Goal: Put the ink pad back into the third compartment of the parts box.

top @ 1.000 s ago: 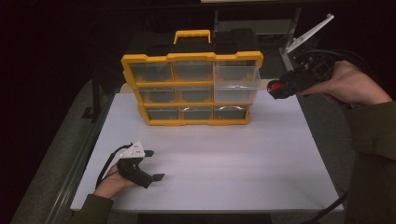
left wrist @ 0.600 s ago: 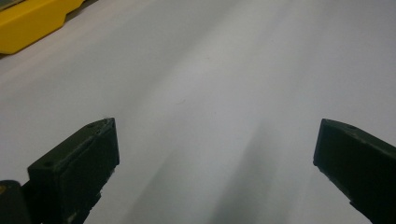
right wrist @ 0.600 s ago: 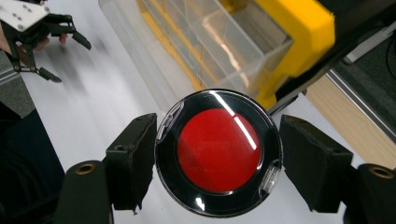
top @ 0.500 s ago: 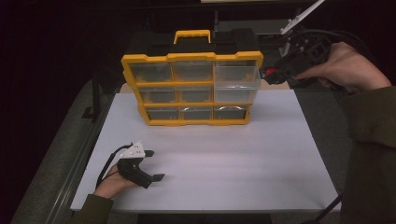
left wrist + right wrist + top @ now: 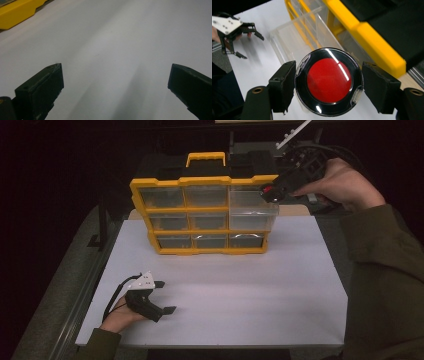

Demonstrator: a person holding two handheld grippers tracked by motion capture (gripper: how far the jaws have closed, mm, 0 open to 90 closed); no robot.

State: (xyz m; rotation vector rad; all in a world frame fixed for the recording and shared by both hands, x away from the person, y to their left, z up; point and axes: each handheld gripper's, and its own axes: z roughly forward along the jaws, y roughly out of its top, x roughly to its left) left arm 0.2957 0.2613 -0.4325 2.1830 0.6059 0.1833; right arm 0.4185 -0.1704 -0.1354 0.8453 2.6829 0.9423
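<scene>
A yellow organizer (image 5: 200,182) with several clear drawers stands at the back of the white table (image 5: 250,295). Its top-right drawer (image 5: 252,210) is pulled out. My right gripper (image 5: 272,191) hovers just above that drawer's right end, shut on a round black case with a red centre (image 5: 329,81). In the right gripper view the case sits between both jaws, over the open drawer (image 5: 294,37). My left gripper (image 5: 162,297) rests on the table at the front left, open, with nothing between its jaws; it also shows as my left gripper (image 5: 115,75) over bare white table.
A black carry handle and lid top the organizer. The yellow base (image 5: 17,11) lies far ahead of the left gripper. A grey metal rail (image 5: 85,290) runs along the table's left edge. The person's right sleeve (image 5: 385,285) covers the table's right side.
My right gripper has carried the round case left and up, from beside the organizer to above its open top-right drawer. The left gripper has stayed put.
</scene>
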